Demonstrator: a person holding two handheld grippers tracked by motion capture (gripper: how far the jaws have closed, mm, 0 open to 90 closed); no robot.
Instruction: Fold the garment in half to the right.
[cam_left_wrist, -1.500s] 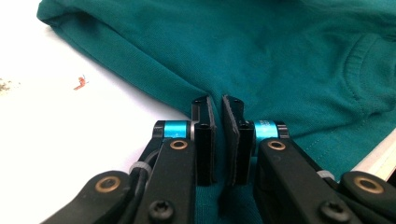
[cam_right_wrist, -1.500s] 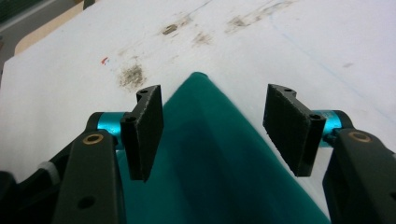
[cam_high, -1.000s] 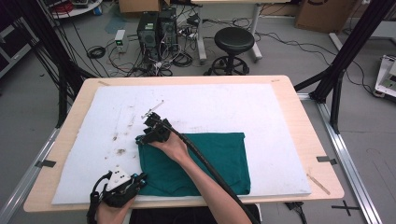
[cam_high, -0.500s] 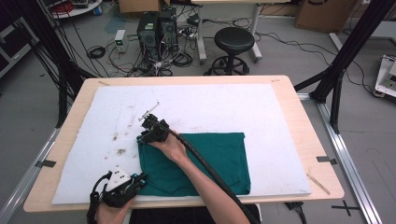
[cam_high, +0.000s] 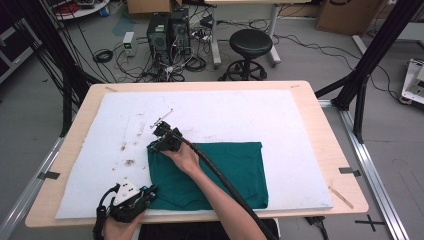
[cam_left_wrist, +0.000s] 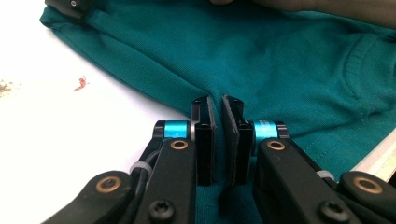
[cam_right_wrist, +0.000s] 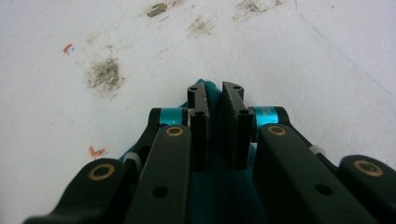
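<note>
Green shirt (cam_high: 210, 172) lies flat on the white mat (cam_high: 280, 120) at the table's (cam_high: 320, 120) near edge. Right claw (cam_high: 162, 140) is clamped on its far-left corner, left claw (cam_high: 150, 192) clamped on the near-left hem. Mat beyond and right of the shirt is bare, stained at left. No readable writing.
</note>
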